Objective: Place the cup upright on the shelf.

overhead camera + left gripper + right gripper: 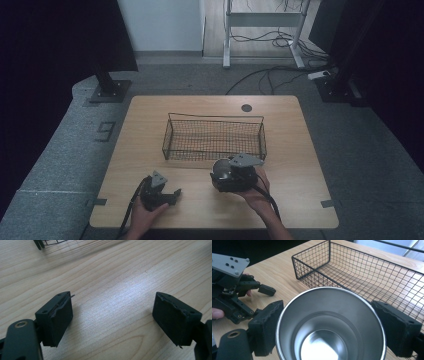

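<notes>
A shiny steel cup (329, 325) stands mouth-up and empty between the black jaws of my right gripper (328, 307), which is shut on its sides. In the high view the cup (218, 169) and right gripper (222, 175) are just in front of the near edge of a black wire basket (214, 137), towards its right end. The basket (372, 277) is empty. My left gripper (173, 194) rests low near the front left of the table, open. Between its fingers (112, 302) lies only bare wood. It also appears in the right gripper view (262, 300), held by a hand.
The wooden table (300, 150) has a dark round grommet (246, 107) behind the basket. A basket corner (47, 243) shows far ahead of the left gripper. Beyond the table are dark stands and floor cables (270, 75).
</notes>
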Motion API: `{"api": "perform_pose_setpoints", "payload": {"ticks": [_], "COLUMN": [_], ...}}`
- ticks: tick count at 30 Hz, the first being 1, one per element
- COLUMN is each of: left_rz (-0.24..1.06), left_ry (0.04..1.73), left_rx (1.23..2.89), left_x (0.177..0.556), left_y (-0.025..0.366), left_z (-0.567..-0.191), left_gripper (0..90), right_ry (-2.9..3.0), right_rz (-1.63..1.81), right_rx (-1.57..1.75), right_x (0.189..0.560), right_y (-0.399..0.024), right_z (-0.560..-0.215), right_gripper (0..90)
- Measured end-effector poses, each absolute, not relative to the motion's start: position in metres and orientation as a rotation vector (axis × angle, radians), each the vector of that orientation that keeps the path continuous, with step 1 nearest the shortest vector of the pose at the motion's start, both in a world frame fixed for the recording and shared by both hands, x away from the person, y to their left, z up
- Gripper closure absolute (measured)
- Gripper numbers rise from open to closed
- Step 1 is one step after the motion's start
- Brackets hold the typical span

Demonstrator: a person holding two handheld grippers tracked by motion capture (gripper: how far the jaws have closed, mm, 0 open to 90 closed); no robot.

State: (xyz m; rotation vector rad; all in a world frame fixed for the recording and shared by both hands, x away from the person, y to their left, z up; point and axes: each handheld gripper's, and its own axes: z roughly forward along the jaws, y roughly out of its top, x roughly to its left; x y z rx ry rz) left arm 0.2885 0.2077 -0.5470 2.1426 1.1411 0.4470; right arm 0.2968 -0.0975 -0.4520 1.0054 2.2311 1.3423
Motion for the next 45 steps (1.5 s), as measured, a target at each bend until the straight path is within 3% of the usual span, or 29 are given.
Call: {"api": "perform_pose_setpoints", "payload": {"ticks": [45], "left_rz": [0.447], "left_ry": [1.139], "left_rx": [2.146], "left_x": [0.289], "left_y": [0.208], "left_z": [-0.547], "left_gripper": [16.6], "right_ry": [2.200], "right_rz": [1.337], "right_rx": [1.000], "right_x": [0.322], "right_y": [-0.102], "right_z": [-0.420], "right_gripper": [13.5]}}
